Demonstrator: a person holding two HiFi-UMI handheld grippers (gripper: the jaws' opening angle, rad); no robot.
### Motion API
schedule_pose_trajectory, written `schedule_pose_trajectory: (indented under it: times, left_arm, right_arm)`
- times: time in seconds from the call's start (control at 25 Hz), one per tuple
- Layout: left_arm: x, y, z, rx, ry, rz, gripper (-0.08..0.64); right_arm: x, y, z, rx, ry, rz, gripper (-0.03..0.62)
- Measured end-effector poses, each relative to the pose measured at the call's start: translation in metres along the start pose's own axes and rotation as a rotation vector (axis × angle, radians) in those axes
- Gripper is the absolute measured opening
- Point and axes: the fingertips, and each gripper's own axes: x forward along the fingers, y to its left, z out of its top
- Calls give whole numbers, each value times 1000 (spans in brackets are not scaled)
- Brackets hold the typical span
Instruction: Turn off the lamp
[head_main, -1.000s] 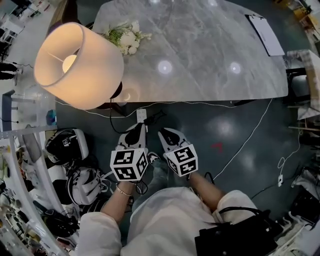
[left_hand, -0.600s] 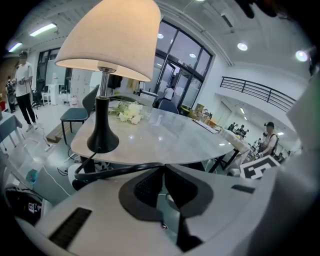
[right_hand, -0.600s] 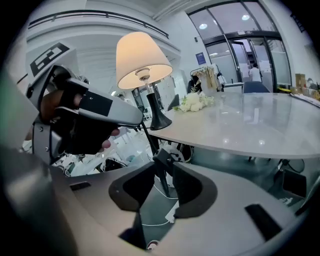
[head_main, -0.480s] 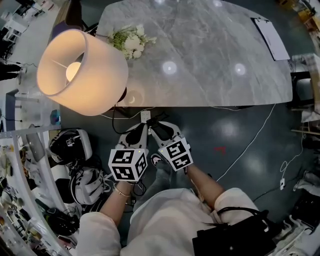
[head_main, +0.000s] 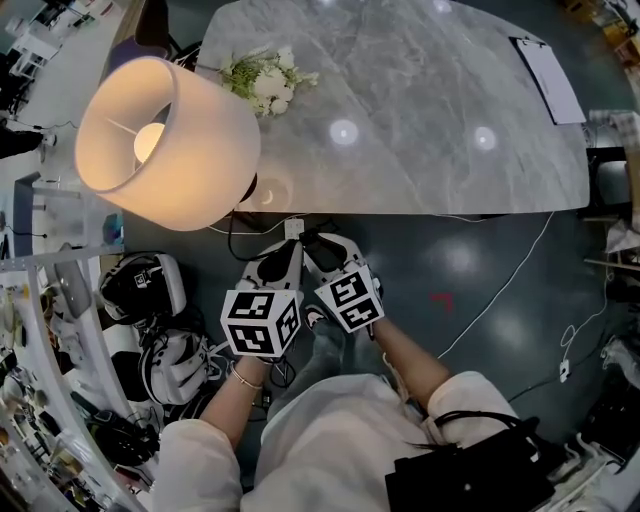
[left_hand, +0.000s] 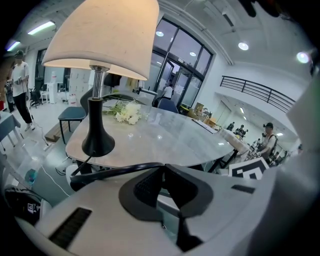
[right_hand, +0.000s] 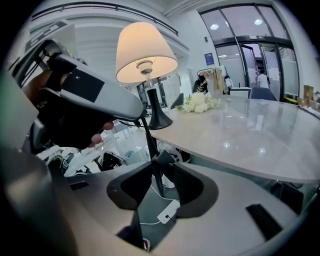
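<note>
- Top: loose cream-white fabric top (head_main: 330, 440) with full sleeves.
- Wrist: thin gold-coloured bangle (head_main: 245, 381) on the left wrist.
- Legs: blue-grey jeans (head_main: 325, 350).
- Bag: black shoulder bag (head_main: 470, 470) with a thin strap.
- Left gripper (head_main: 288, 250): glossy white shell with black ribbed pads and a black slot on top. It carries a white cube with black square markers (head_main: 262, 322).
- Right gripper (head_main: 322, 248): same white shell, black pads and marker cube (head_main: 350, 300). Its jaws are opening, with a black cord (right_hand: 151, 150) between them.

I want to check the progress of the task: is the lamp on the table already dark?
No, the lamp is lit: its bulb glows bright yellow in the head view.
</note>
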Motion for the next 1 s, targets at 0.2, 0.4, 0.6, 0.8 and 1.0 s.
schedule_pose_trajectory:
  times: [0.2,0.4,0.6,0.8,1.0]
  left_arm:
    - [2,-3,0,-12,6,-9,25]
    - [3,-2,0,-13,7,-6,25]
    - [3,-5,-1,-12,10,-11,25]
    - [4,-5,-1,-10,11,-14,25]
    - [8,-6,-4,-15,19,-24,25]
  right_arm:
    - [4,0,-1,-8,10,5,137]
    - [4,-4,0,13,7,-13,135]
    - [2,-5,-1,27,13,-12,135]
    - [3,-6,-2,32,26,-11,127]
    - [4,-6,-3,27,30,-2,110]
